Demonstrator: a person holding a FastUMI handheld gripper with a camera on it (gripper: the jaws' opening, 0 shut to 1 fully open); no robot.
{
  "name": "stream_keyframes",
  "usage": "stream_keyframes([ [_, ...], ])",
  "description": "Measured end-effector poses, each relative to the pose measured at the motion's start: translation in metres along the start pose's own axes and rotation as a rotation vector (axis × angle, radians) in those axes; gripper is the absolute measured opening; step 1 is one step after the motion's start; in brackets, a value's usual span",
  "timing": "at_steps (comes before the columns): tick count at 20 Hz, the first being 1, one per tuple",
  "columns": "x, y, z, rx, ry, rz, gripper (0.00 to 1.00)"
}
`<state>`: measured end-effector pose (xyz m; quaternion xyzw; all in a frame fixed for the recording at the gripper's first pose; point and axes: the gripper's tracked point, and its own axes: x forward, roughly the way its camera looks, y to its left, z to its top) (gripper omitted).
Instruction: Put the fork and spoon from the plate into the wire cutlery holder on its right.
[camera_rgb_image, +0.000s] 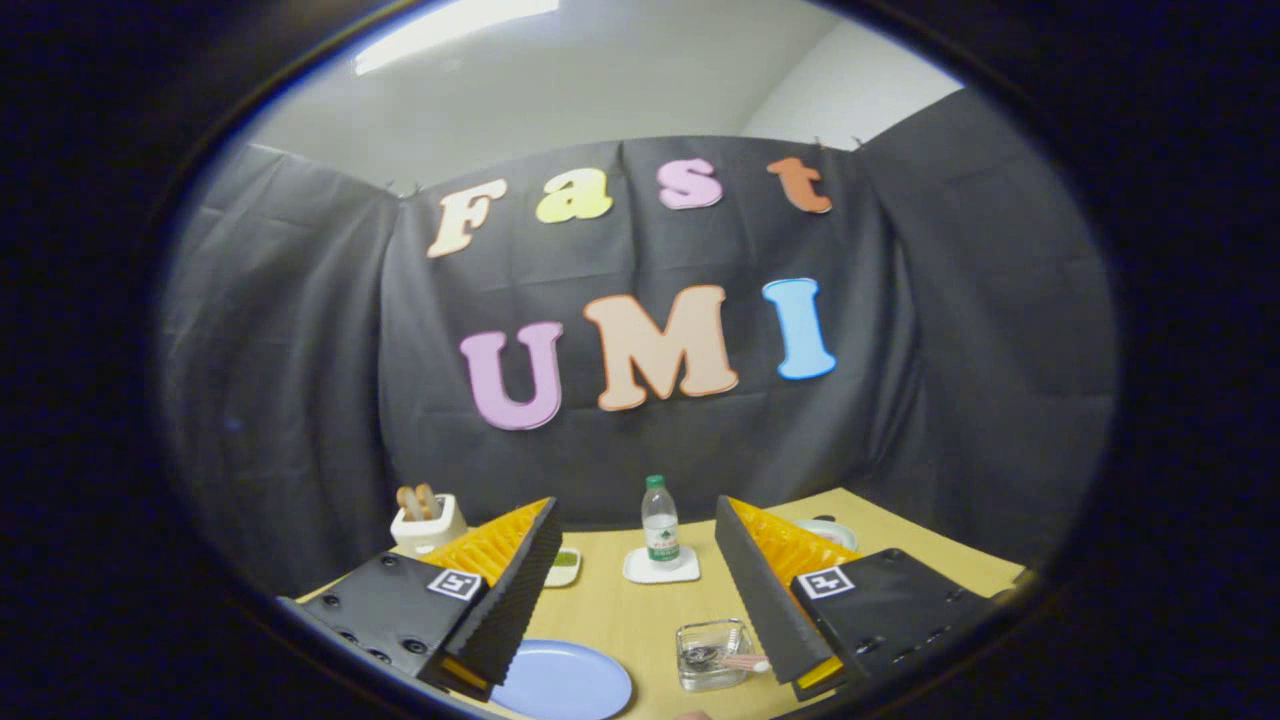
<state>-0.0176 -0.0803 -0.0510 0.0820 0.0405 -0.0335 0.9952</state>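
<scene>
My gripper (636, 510) is held above the wooden table (640, 620), open, with a wide gap and nothing between its fingers. Below the left finger lies a light blue plate (560, 685); the part of it that shows is bare. To the plate's right, beside the right finger, stands the small see-through square cutlery holder (712, 655). Inside it lies a metal utensil whose pinkish handle (745, 662) sticks out toward the right finger. I cannot tell whether that utensil is the fork or the spoon.
A water bottle (660, 525) stands on a white coaster (660, 568) straight ahead beyond the fingers. A toaster with bread (425, 520) sits at the back left, a small dish with something green (565, 565) near it. A white bowl (828, 532) peeks past the right finger.
</scene>
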Motion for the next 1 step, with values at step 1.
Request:
stream_keyframes([
  [1, -0.0005, 0.0036, -0.0003, -0.004, -0.004, 0.008, 0.98],
])
